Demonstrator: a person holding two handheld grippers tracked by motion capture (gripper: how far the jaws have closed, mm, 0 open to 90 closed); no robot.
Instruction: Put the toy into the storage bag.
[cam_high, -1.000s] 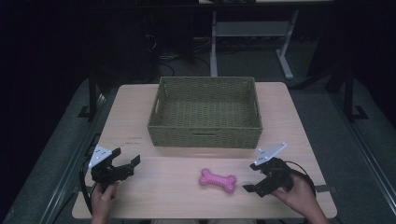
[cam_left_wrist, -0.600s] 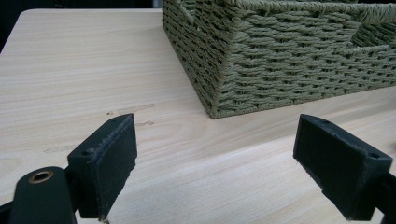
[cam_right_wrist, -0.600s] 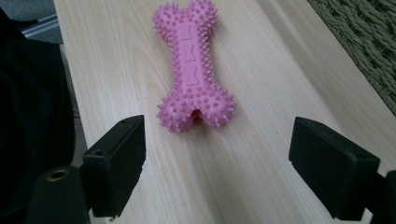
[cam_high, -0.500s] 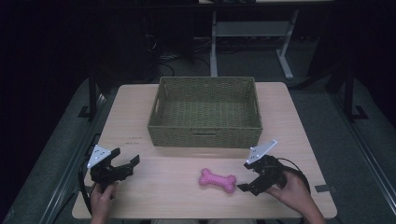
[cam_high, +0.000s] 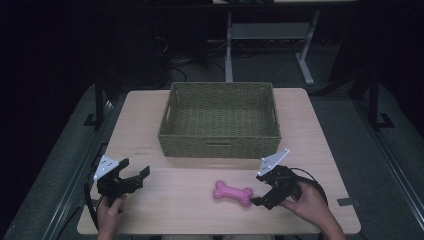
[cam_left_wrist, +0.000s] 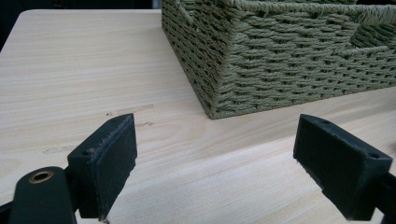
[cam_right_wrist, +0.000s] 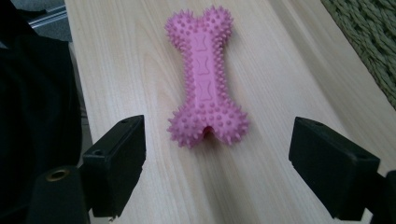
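Observation:
A pink spiky bone-shaped toy (cam_high: 233, 193) lies flat on the wooden table (cam_high: 180, 200), in front of a green woven basket (cam_high: 220, 120). My right gripper (cam_high: 263, 192) is open just right of the toy, jaws pointing at its near end. In the right gripper view the bone (cam_right_wrist: 205, 74) lies lengthwise just ahead of the wide-open gripper (cam_right_wrist: 238, 163), short of the jaws. My left gripper (cam_high: 134, 176) is open at the table's front left, with nothing between its jaws. In the left gripper view that gripper (cam_left_wrist: 233, 158) faces the basket's near corner (cam_left_wrist: 219, 88).
The basket holds nothing that I can see. Bare tabletop (cam_high: 185, 205) lies between the two grippers. Dark floor, a metal table frame (cam_high: 270, 35) and cables lie beyond the table's far edge. The table's front edge is near both hands.
My right gripper has moved left and slightly toward the bone, ending with its jaws close to the toy's right end. The left gripper and the bone stayed where they were.

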